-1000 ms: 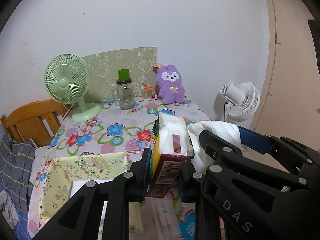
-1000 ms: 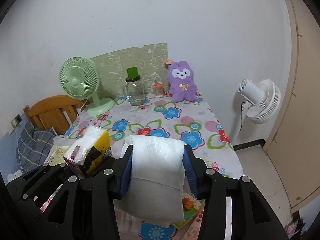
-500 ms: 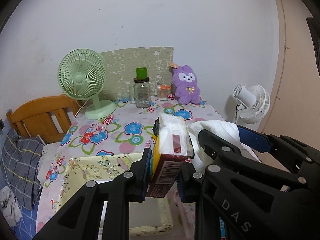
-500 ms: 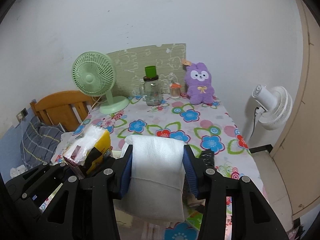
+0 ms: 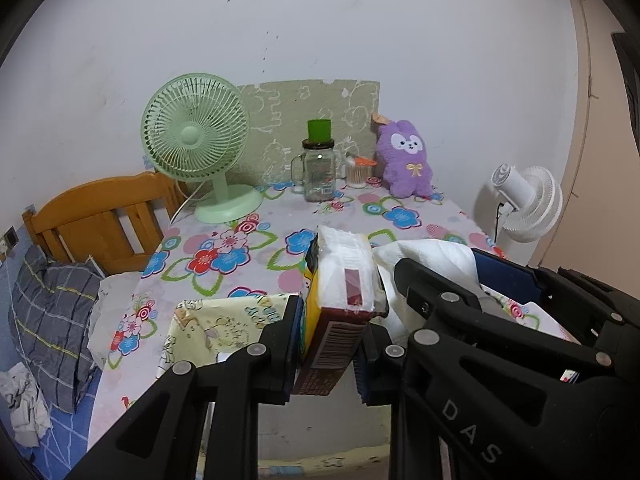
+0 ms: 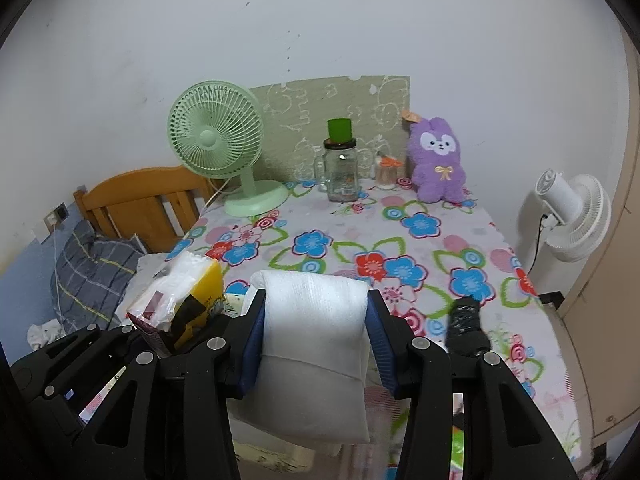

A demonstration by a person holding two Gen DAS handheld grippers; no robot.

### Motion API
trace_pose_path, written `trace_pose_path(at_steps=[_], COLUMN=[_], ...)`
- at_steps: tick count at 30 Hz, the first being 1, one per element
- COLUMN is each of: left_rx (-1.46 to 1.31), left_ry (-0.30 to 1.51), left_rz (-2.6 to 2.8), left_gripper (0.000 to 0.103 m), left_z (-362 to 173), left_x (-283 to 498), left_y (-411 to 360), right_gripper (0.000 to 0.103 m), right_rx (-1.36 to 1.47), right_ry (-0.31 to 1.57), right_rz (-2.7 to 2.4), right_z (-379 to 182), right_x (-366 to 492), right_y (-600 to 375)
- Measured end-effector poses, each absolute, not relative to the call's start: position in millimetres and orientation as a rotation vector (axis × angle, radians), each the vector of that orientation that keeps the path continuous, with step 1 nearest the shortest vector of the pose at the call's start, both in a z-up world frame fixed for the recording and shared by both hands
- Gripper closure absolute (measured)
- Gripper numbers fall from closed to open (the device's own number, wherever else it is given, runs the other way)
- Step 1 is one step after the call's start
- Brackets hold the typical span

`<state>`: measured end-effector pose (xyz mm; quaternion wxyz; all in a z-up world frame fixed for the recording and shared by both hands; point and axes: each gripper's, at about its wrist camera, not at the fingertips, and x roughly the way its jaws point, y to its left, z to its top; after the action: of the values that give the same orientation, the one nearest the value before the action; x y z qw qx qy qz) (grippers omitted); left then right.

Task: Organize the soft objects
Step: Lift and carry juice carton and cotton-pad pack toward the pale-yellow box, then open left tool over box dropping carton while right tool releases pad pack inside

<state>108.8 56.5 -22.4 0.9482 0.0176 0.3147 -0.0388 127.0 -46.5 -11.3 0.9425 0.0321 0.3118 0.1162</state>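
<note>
Both grippers are loaded: the left gripper (image 5: pixel 332 344) pinches a tissue pack (image 5: pixel 340 292), upright between its jaws. Beside it, the right gripper (image 6: pixel 314 344) clamps a white foam pouch (image 6: pixel 314 344) above the floral table (image 6: pixel 420 248).

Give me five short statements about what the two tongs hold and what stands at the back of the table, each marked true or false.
1. The left tongs grip a tissue pack. True.
2. The right tongs are empty. False: they clamp a white foam pouch.
3. The purple plush lies on the floor. False: it sits on the table.
4. A green fan stands on the table. True.
5. The glass jar is tipped over. False: it stands upright.
</note>
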Motion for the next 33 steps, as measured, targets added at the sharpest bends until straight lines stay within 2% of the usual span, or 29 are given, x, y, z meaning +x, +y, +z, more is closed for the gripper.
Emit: trace_pose_path(at_steps=[16,24,28,33], left_rx=[0.041,0.017,0.008,0.004], left_ry=[0.716,0.812,0.826,0.829], left_rz=[-0.029,-0.008,0.008,0.013], left_gripper=[0.081,0.078,0.067,0.059], left_z=[-56.7,-81.0,-86.1,-88.0], left_x=[126.0,139.1,142.7,145.0], left_y=[95.4,112.2,117.5,120.4], right_gripper=[0.053,0.053,0.053,0.053], right_rx=[0.039,0.024,0.012,0.002], right_ry=[0.723,0.767,0.782,0.821], right_rz=[0.296,0.318,0.320,0.318], right_z=[-45.1,-58.5,-64.6,-76.4], right_x=[151.8,163.2,167.4,174.4], right_y=[0.1,16.7,23.6,30.2])
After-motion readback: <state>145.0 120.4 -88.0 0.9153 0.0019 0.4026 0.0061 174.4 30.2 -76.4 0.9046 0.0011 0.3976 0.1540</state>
